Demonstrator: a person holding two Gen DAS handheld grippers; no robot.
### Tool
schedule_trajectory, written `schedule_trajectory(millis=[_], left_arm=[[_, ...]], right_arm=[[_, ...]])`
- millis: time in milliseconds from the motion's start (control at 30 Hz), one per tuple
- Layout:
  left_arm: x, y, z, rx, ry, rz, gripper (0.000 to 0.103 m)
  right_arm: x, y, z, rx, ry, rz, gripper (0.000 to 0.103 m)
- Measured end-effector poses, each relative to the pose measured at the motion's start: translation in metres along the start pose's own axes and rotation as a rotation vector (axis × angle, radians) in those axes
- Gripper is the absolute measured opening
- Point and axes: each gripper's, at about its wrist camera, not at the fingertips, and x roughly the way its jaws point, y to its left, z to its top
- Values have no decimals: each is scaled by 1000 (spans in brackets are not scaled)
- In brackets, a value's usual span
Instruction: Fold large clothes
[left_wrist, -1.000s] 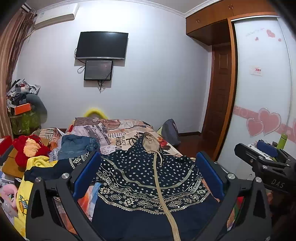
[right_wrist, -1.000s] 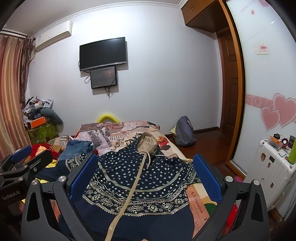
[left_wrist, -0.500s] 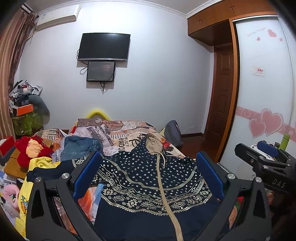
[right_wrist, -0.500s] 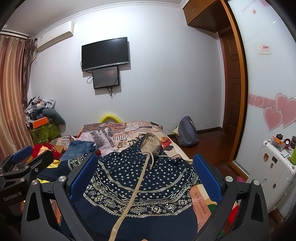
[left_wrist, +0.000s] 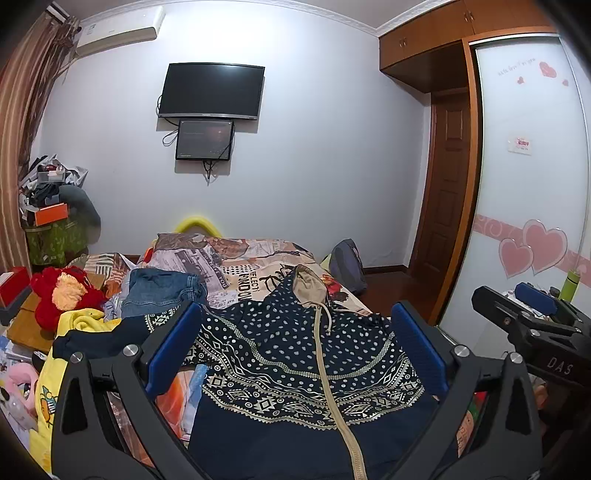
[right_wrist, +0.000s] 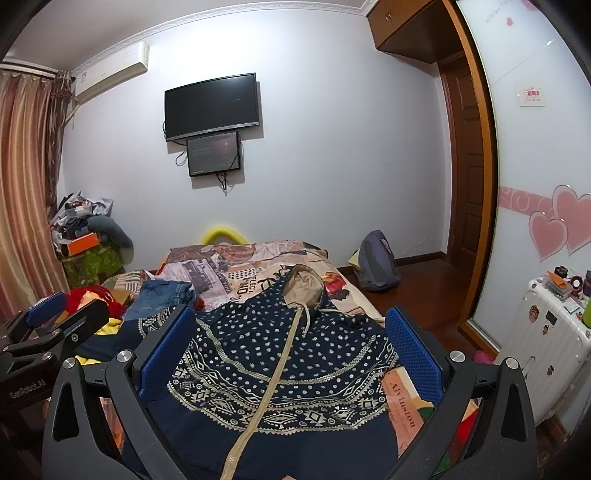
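The navy patterned zip hoodie (left_wrist: 295, 350) lies spread front-up along the bed (left_wrist: 258, 254), hood toward the far end, hem at the near edge. It looks soft, limp and fairly bulky, so a pinch at a shoulder seam or sleeve cuff seems best. Left gripper (left_wrist: 295, 354) and right gripper (right_wrist: 291, 354) both gape wide, empty. No containers hold anything relevant

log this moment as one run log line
stage: pre-grasp | left gripper: open, empty | right gripper: open, empty | hoodie: spread on bed, zipped, unfolded | jeans: bed's left side
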Motion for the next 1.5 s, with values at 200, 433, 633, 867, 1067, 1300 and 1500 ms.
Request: schedule_trajectory(millis=[200, 433, 633, 867, 1067, 1300, 1500], left_arm=[[1, 1, 1, -4, -1, 4, 103], [3, 2, 1, -10, -1, 7, 103], [5, 2, 0, -9, 2, 10, 103], [8, 6, -1, -15, 8, 12, 103], [13, 10, -2, -21, 19, 12, 103], [29, 21, 0, -33, 45, 16, 103], [53, 48, 3, -57, 74, 69, 103]], right_arm=[[-1, 0, -1, 0, -1, 2, 102], [-1, -1, -1, 0, 0, 1, 102], [-1, 0, -2, 0, 0, 1, 102], [0, 4, -3, 1, 7, 1, 102], [8, 4, -2, 1, 23, 0, 102], [23, 0, 0, 0, 37, 15, 102], [51, 0, 2, -15, 49, 20, 102]])
